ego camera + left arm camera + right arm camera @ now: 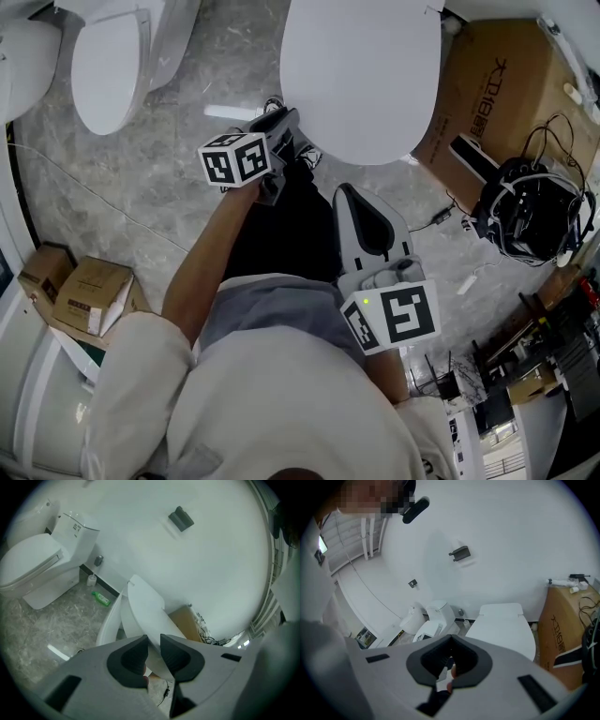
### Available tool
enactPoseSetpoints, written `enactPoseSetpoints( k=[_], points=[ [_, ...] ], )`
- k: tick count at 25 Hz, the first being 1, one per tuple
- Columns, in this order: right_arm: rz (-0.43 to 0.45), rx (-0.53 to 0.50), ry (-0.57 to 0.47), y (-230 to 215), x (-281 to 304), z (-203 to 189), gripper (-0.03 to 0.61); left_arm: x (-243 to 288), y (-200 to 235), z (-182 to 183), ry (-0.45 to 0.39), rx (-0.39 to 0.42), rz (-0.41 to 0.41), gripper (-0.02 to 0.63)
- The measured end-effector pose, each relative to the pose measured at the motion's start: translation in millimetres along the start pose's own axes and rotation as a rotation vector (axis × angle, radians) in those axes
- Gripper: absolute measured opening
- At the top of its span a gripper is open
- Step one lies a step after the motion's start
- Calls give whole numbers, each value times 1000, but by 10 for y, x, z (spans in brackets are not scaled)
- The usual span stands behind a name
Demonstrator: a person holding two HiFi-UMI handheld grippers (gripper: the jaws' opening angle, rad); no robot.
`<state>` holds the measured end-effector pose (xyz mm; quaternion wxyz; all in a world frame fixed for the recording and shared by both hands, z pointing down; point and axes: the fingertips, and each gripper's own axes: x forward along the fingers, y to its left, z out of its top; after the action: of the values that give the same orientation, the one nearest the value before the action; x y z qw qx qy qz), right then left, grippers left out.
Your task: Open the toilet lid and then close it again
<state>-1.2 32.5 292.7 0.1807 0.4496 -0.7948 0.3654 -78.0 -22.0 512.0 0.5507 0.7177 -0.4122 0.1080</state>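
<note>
Where the grey marble floor [169,206] runs to the far left, a second toilet [111,70] stands with its lid down. Two small cardboard boxes [89,295] lie near the left edge. In the left gripper view a green bottle [101,598] lies on the floor by the wall, between the two toilets.

Right of that, the left gripper [286,117] reaches out on an outstretched arm, with its marker cube [234,159] facing up. It meets the near left edge of the toilet lid [361,75]. In its own view the left gripper [153,639] has its jaws clamped on the thin white edge of the toilet lid [143,611]. The lid is tilted up off the seat rim [108,623], and a dark gap shows beneath it.

The lid fills the far middle of the head view. It is white and rounded, with its hinge end toward the wall.

Nearer and to the right, the right gripper [345,192] hangs above the floor, apart from the toilet. Its jaws are together with nothing between them, as its own view [450,638] shows.

At the far right a large brown cardboard box [497,84] sits just beside the toilet. A black tangle of cables [530,211] lies near it.
</note>
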Motion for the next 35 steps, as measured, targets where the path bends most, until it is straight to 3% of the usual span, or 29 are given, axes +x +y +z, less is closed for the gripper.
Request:
enactPoseSetpoints(
  k=[7, 35],
  points=[
    [4, -24, -17, 100, -17, 196, 10, -71, -153, 197, -23, -25, -36, 72],
    [-67, -53, -104, 180, 7, 888, 11, -167, -596, 797, 19, -70, -188, 78]
  ],
)
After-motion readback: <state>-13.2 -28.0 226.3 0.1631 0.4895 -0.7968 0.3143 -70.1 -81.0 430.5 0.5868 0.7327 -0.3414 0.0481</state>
